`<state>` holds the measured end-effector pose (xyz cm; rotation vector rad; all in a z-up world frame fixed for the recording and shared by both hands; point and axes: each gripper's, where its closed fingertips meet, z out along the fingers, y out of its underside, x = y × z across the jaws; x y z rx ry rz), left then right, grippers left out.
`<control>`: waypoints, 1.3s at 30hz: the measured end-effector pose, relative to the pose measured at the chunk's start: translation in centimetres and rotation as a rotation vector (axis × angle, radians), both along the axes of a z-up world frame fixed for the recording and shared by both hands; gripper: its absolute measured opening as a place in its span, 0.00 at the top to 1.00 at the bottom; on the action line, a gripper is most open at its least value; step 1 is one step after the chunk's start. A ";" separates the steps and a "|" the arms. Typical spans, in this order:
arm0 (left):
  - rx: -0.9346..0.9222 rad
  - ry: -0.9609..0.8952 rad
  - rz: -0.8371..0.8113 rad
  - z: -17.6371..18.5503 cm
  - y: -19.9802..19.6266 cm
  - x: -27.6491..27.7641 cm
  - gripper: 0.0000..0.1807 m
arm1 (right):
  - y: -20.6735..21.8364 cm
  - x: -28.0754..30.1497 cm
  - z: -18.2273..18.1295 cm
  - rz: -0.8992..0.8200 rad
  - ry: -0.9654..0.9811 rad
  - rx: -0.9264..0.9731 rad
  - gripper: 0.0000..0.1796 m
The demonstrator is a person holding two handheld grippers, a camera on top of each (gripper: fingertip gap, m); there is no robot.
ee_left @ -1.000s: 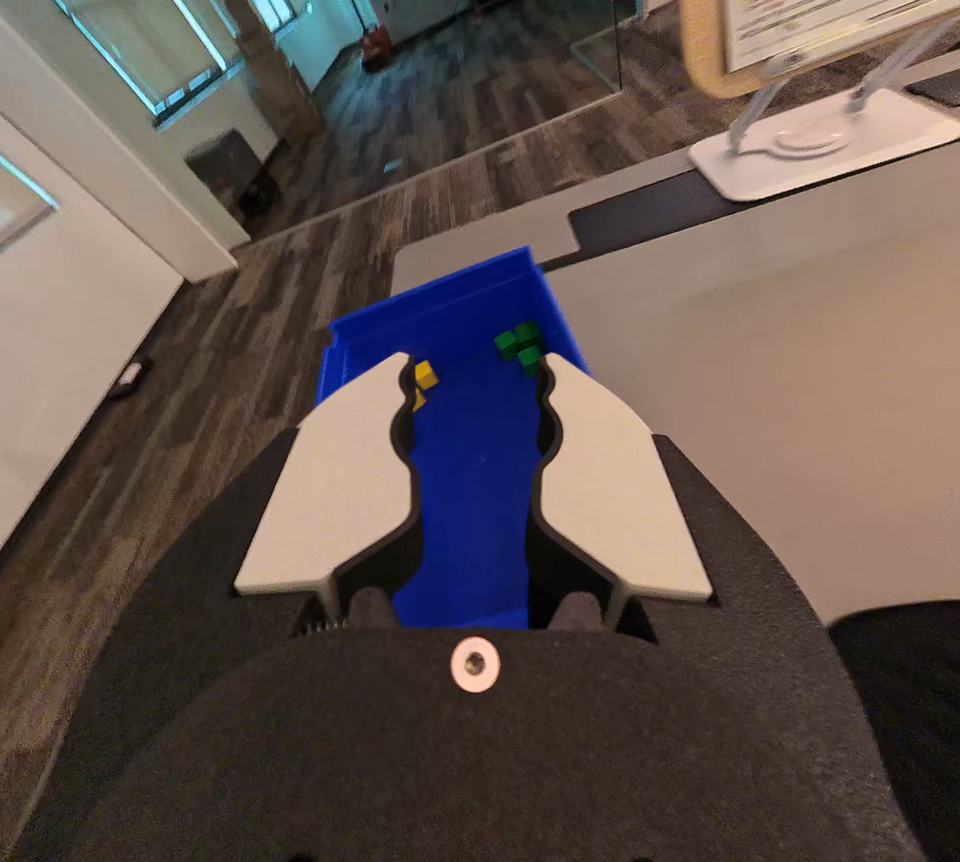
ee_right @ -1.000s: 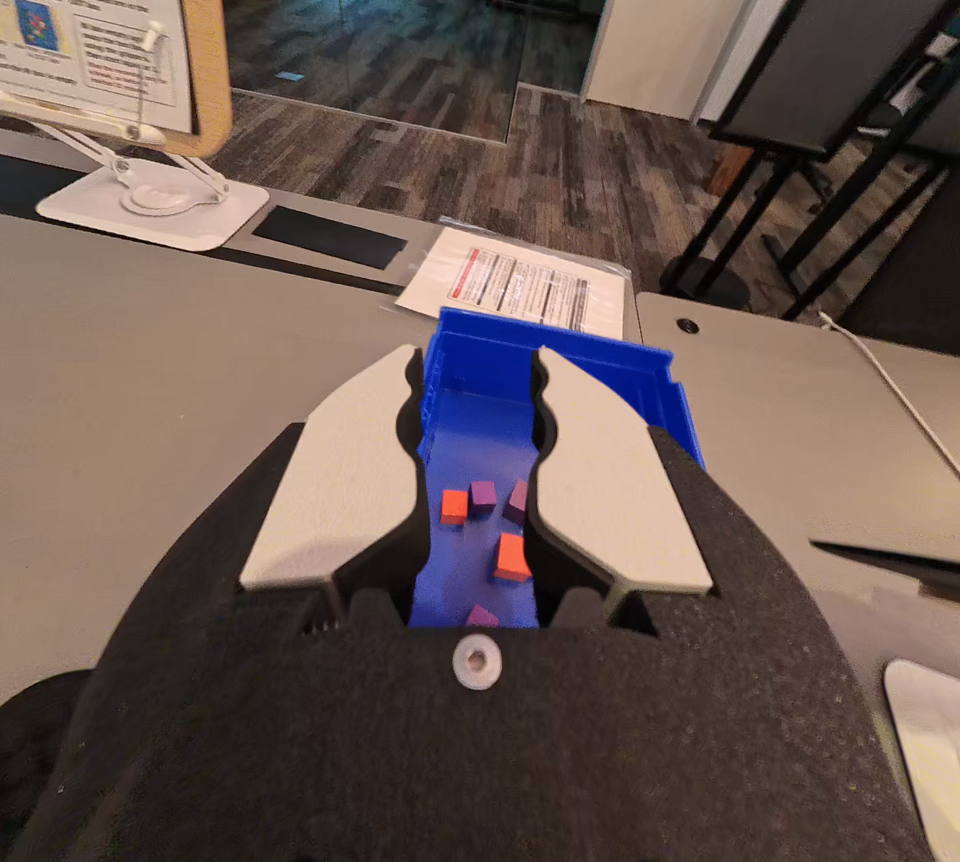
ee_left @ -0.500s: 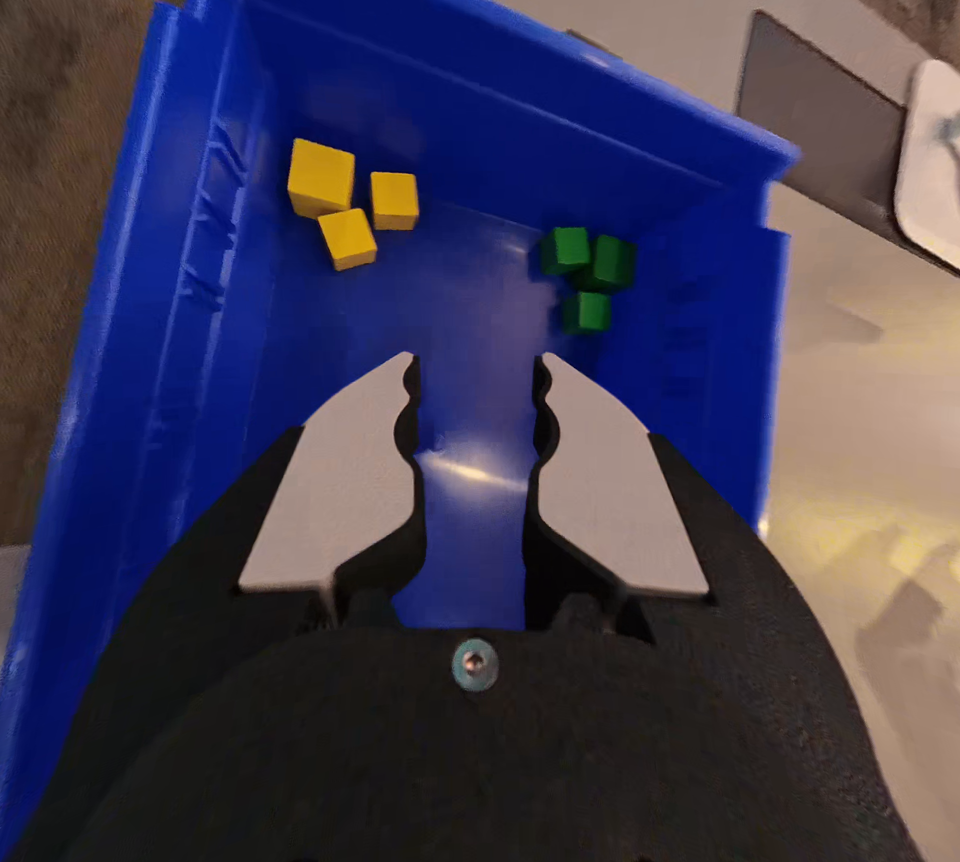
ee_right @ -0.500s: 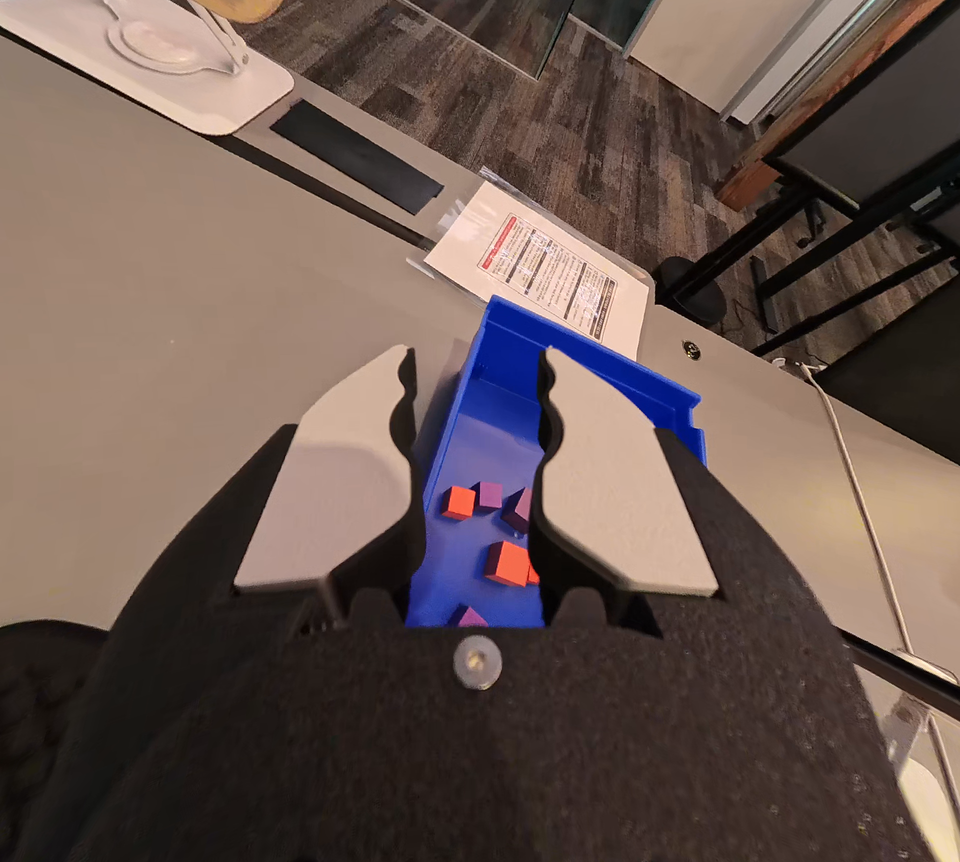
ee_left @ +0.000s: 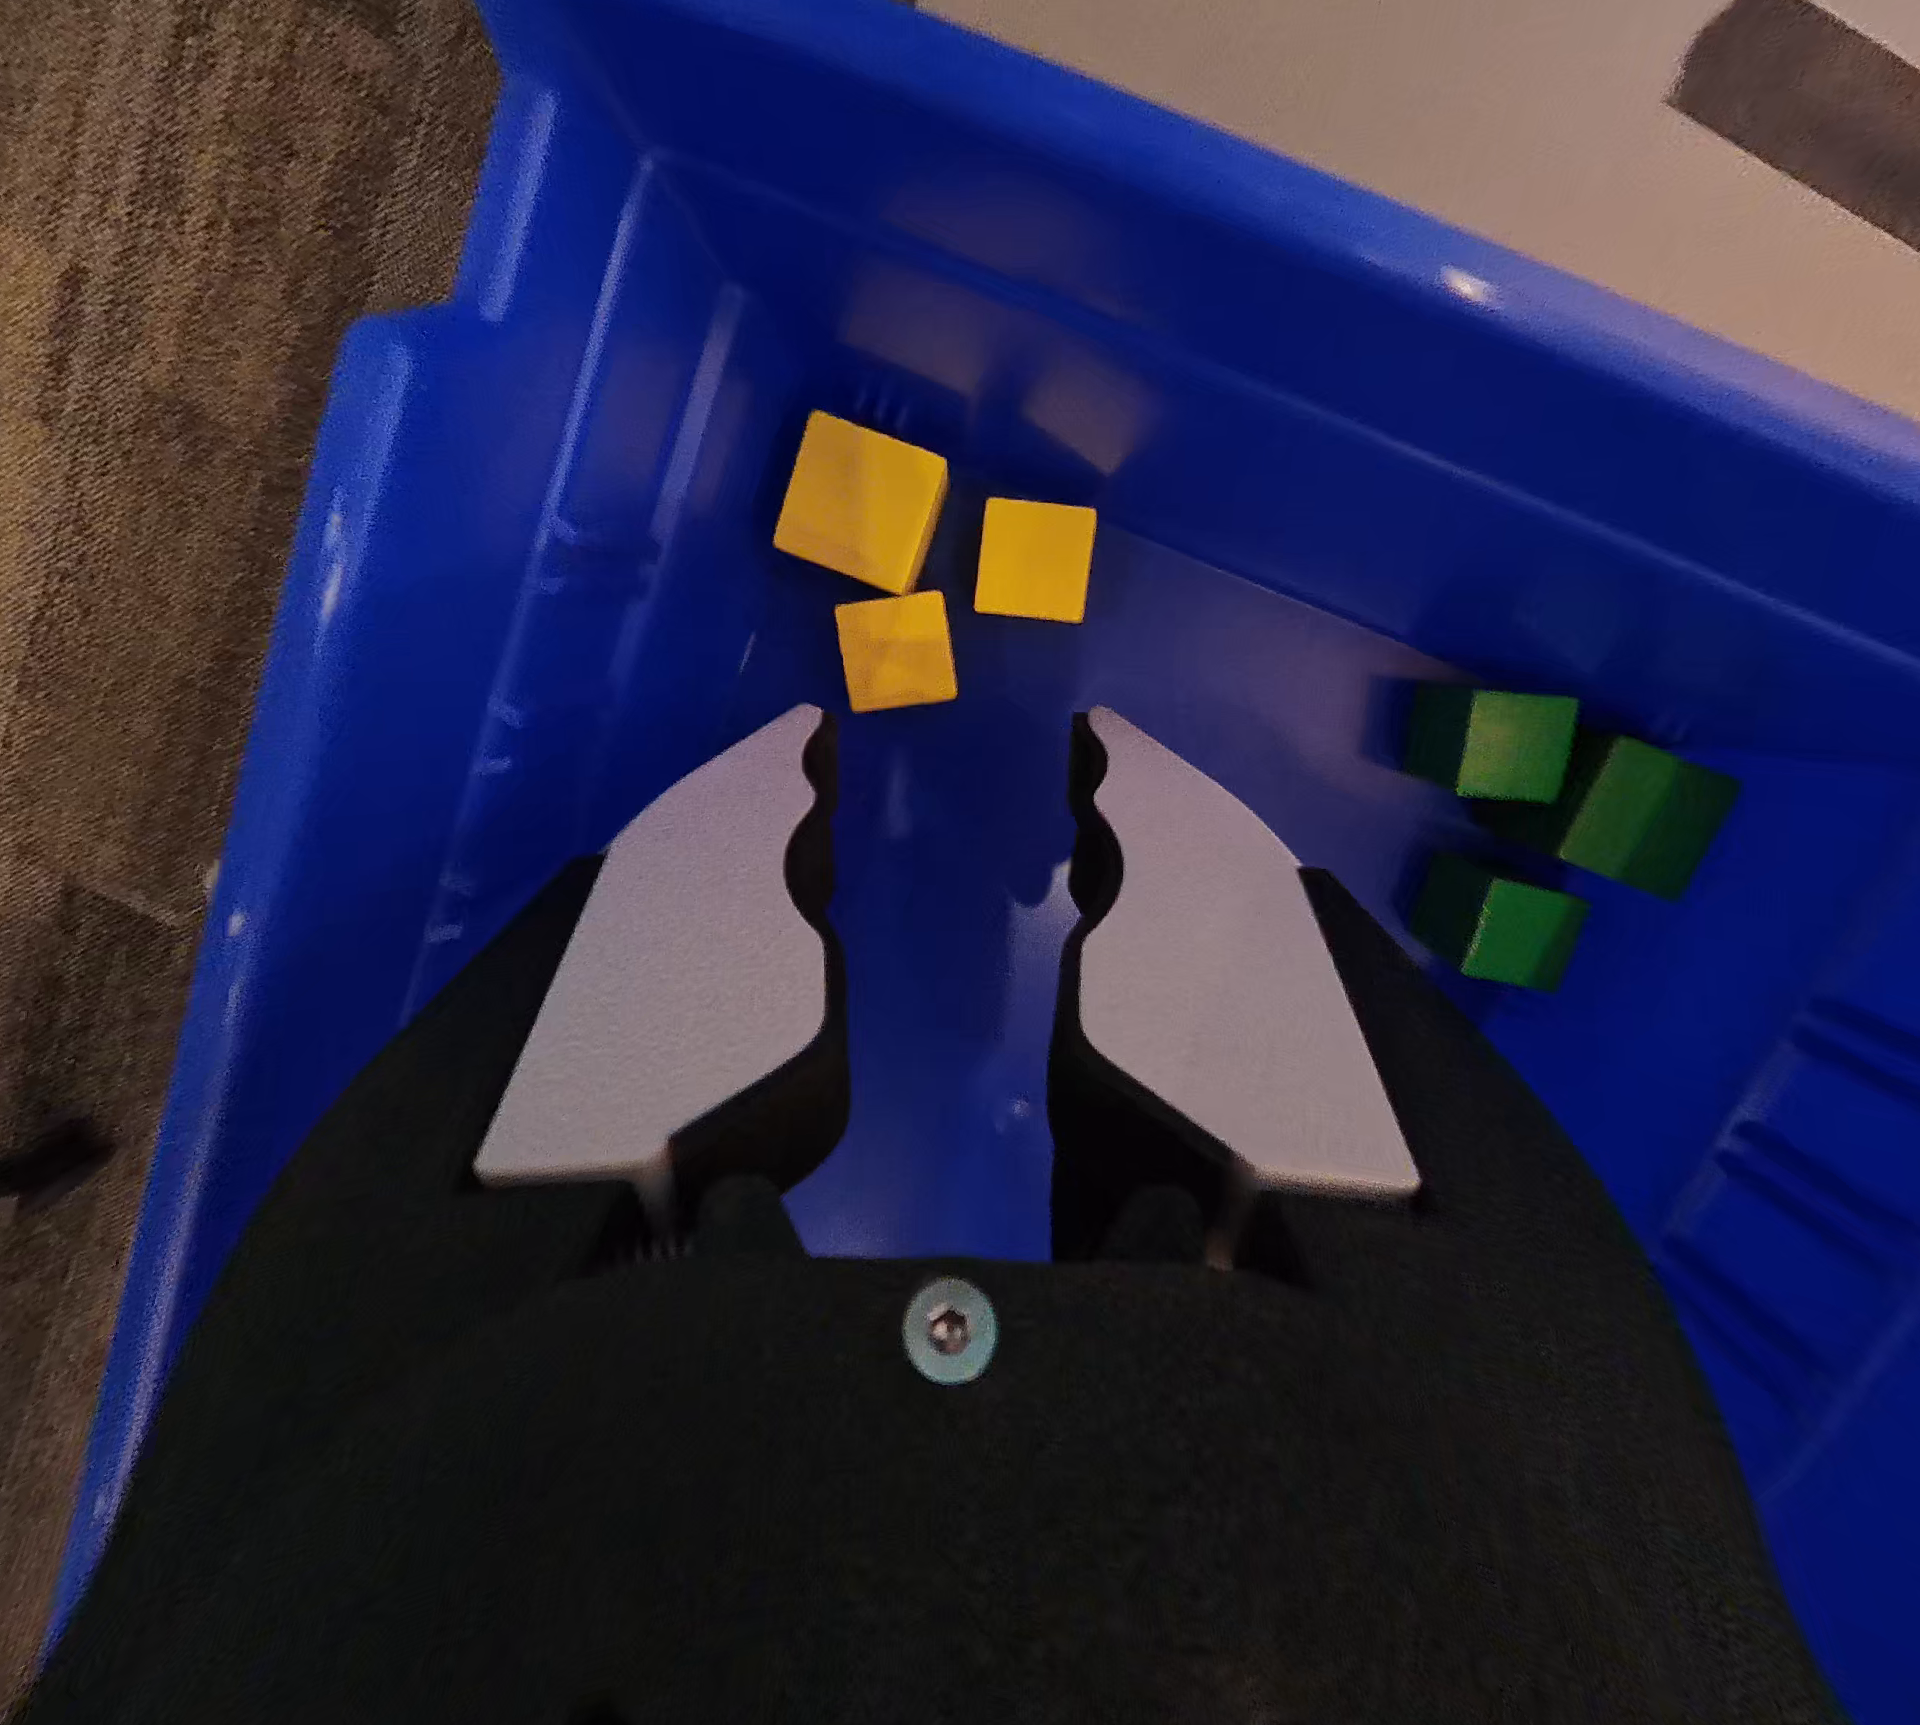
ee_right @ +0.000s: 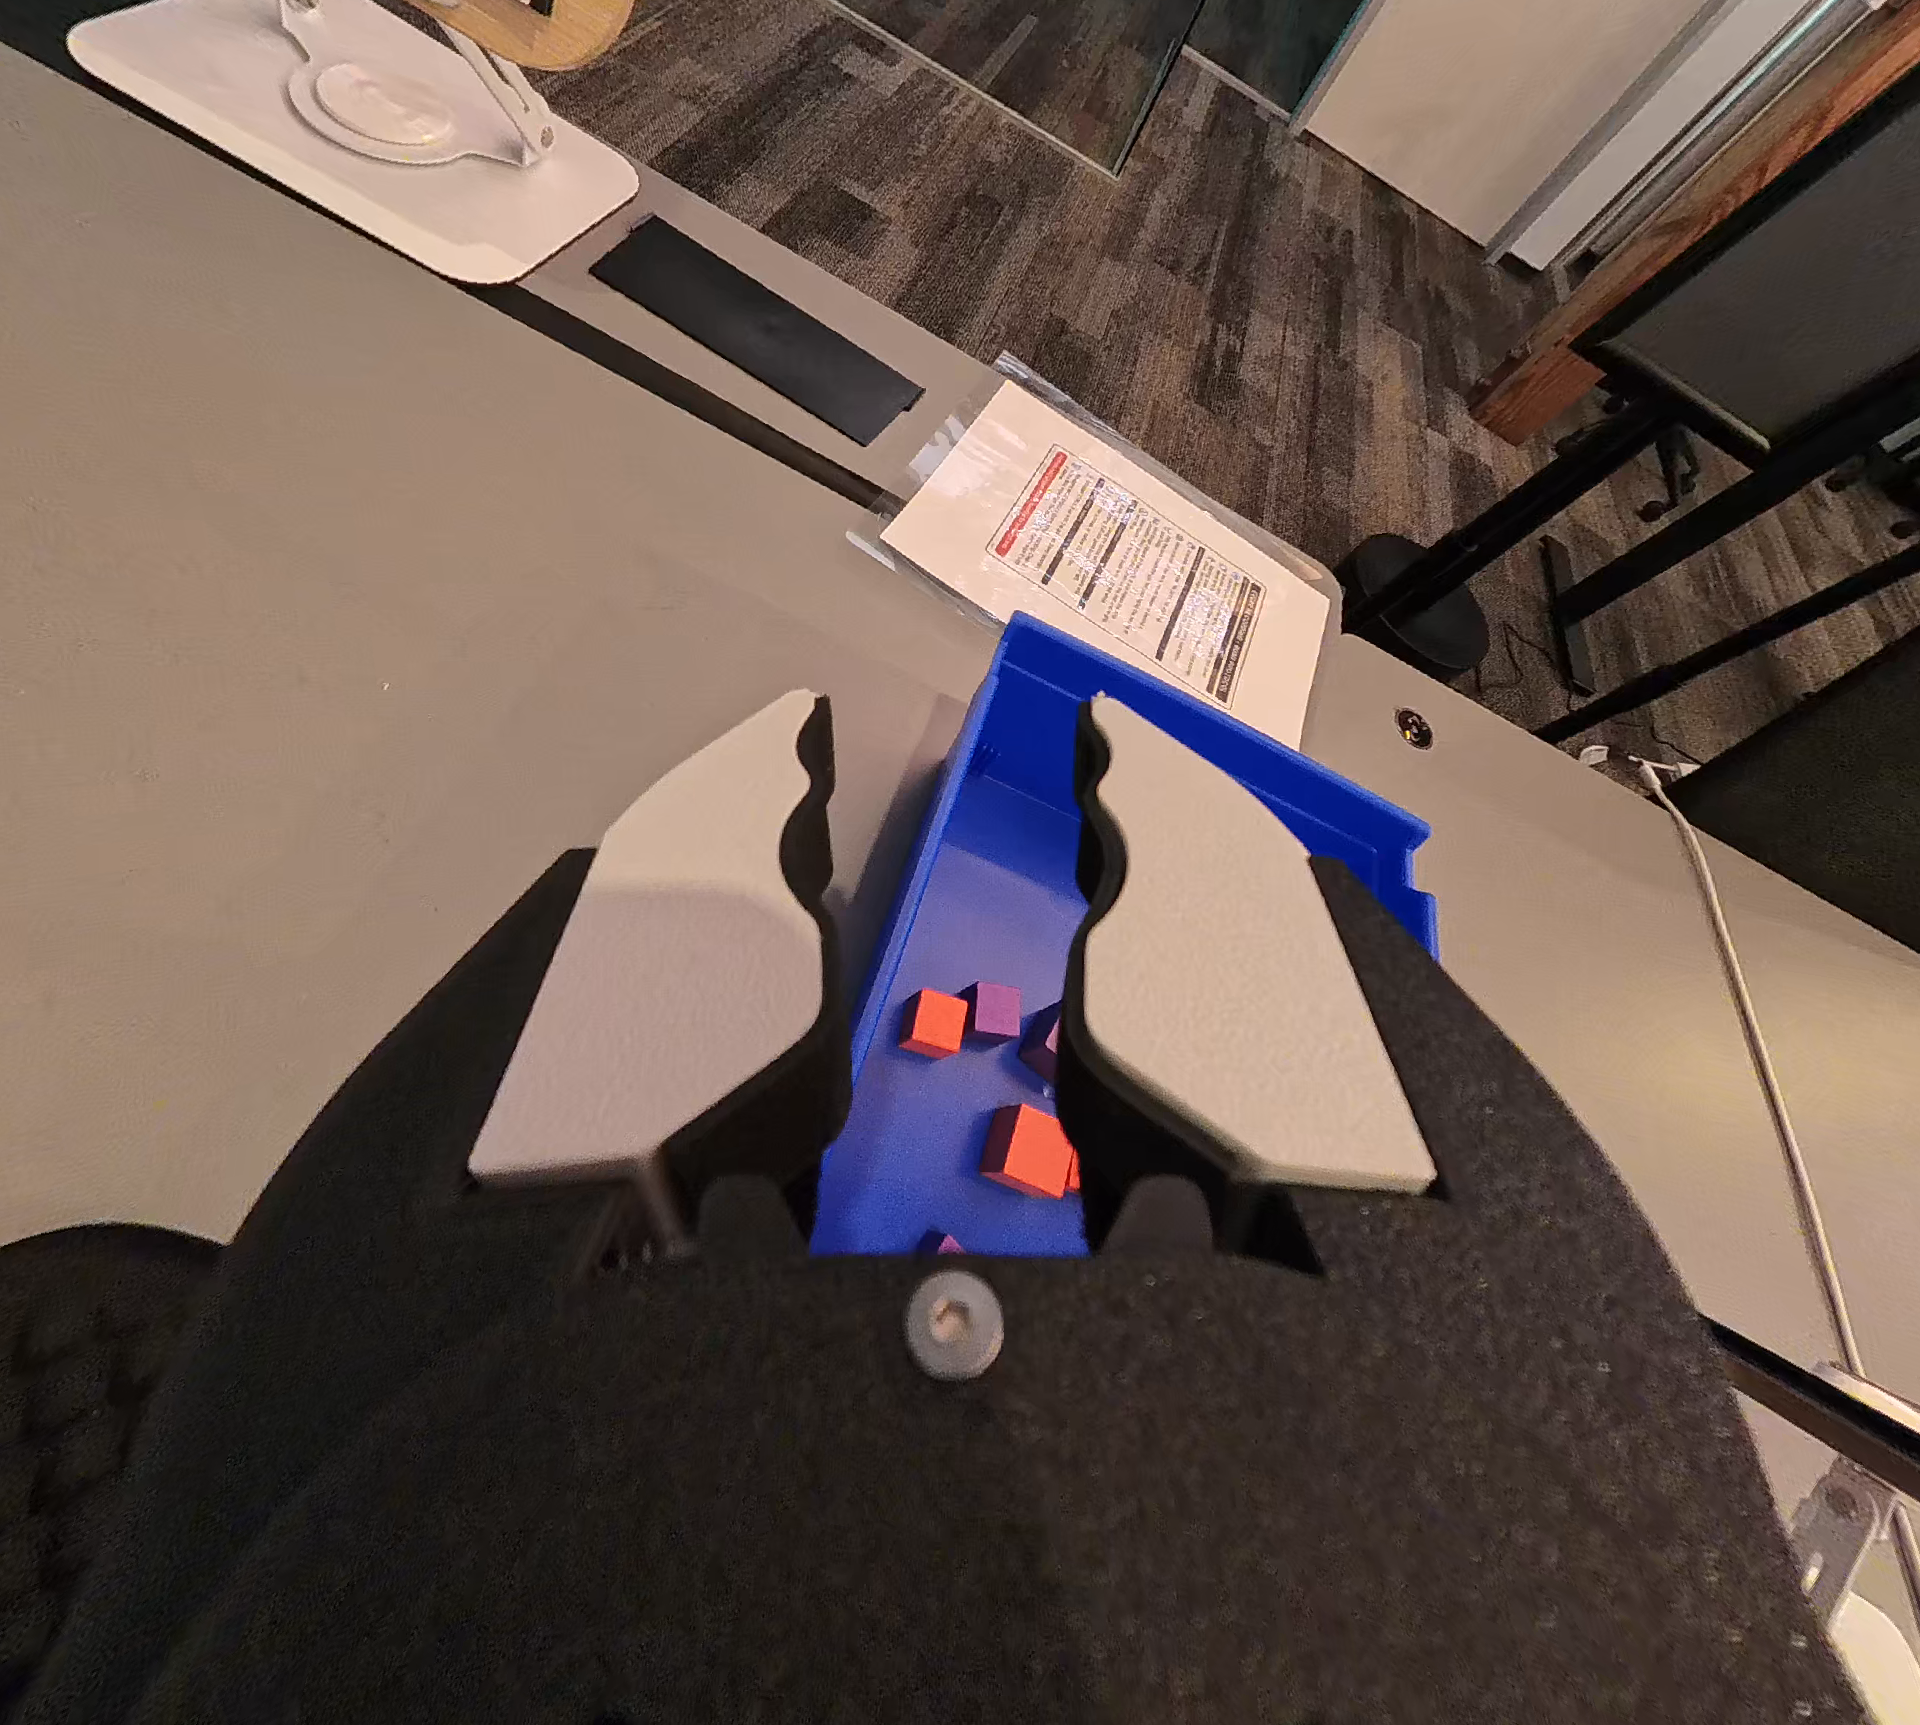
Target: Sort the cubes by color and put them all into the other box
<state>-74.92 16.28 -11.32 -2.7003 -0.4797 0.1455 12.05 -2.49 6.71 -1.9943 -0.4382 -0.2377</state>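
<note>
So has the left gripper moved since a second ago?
Yes. The left gripper has dropped into the blue bin and forward, toward the yellow cubes against its far wall.

One box [ee_left: 1039, 241] holds three cubes [ee_left: 896, 665] at eleven o'clock, three more [ee_left: 1517, 844] at two; the other box [ee_right: 1247, 771] has scattered cubes [ee_right: 1023, 1150] at six.

left gripper [ee_left: 948, 719]: jaws parted, nothing between them, tips pointing to 12 o'clock, tilted steeply downward | right gripper [ee_right: 954, 711]: jaws parted, nothing held, tips toward 12 o'clock, angled down less steeply
</note>
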 end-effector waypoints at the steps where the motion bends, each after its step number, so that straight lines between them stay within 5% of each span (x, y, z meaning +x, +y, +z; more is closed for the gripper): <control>1: -0.004 0.006 0.007 -0.2 0.2 -0.2 0.76 | 0.0 0.0 0.0 -0.001 0.000 -0.003 0.76; 18: 0.074 -0.100 0.004 -1.7 0.8 -0.3 0.88 | 0.2 -0.3 -1.0 0.022 -0.007 -0.046 0.77; 26: 0.375 -0.200 -0.283 6.6 -2.6 6.1 0.88 | 0.1 -2.6 0.2 0.087 -0.028 -0.022 0.77; 30: 0.569 -0.392 -0.562 12.5 -7.8 15.5 0.88 | 1.0 -9.4 1.6 0.308 -0.070 0.021 0.75; 34: 0.676 -0.686 -0.846 17.3 -14.2 26.1 0.88 | -0.5 -22.1 2.1 0.795 -0.039 0.064 0.70; 39: 0.695 -0.989 -1.066 20.0 -20.0 36.1 0.88 | -3.1 -35.6 2.6 1.150 -0.048 0.289 0.67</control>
